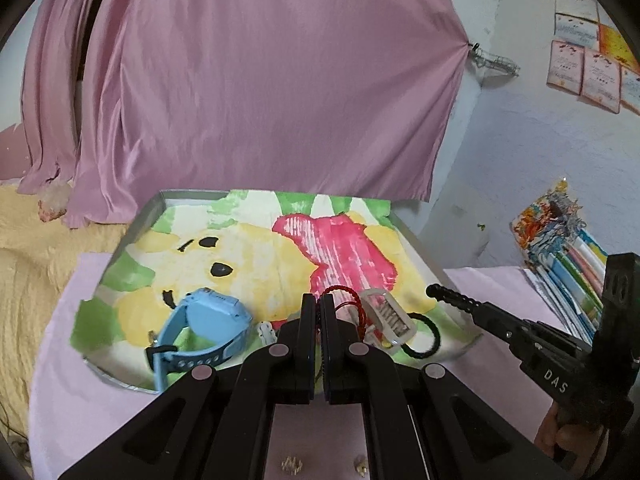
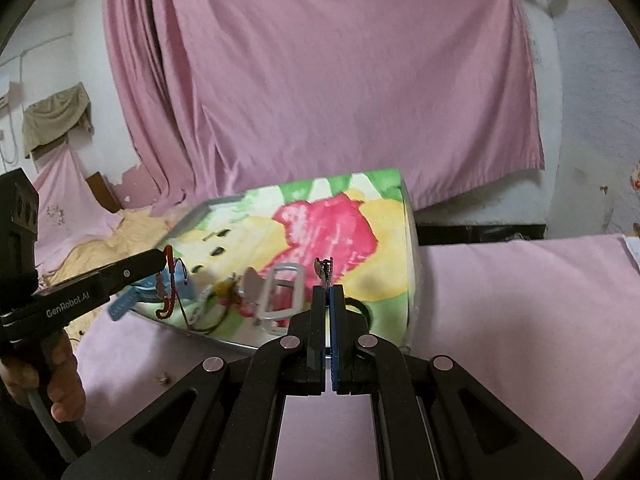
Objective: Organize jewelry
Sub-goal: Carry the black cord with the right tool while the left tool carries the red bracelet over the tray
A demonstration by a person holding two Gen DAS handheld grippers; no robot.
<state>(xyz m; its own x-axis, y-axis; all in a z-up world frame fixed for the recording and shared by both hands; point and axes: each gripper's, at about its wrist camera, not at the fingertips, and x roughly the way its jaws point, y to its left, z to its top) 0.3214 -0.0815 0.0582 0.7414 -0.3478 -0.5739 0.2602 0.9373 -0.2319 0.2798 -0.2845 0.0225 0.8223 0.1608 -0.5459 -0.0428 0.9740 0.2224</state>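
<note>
Step in hand: sorting pieces on the tray (image 1: 408,236). Your left gripper (image 1: 319,304) has its jaws pinched on the red cord bracelet (image 2: 168,284), lifted over the tray's near-left edge. Your right gripper (image 2: 329,294) has its jaws closed on a small metal piece (image 2: 326,267), possibly a clasp, above the tray's near side.

Count, left to right: one blue watch (image 1: 200,320), one clear buckle (image 1: 386,316), one black cord loop (image 1: 428,336).

Next: set each piece down in a spot apart from the rest.

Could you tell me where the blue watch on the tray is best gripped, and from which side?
Grip the blue watch by its strap, from above. The strap loops up on edge, thin enough for the fingers, whereas the case is wide and blocky.
</note>
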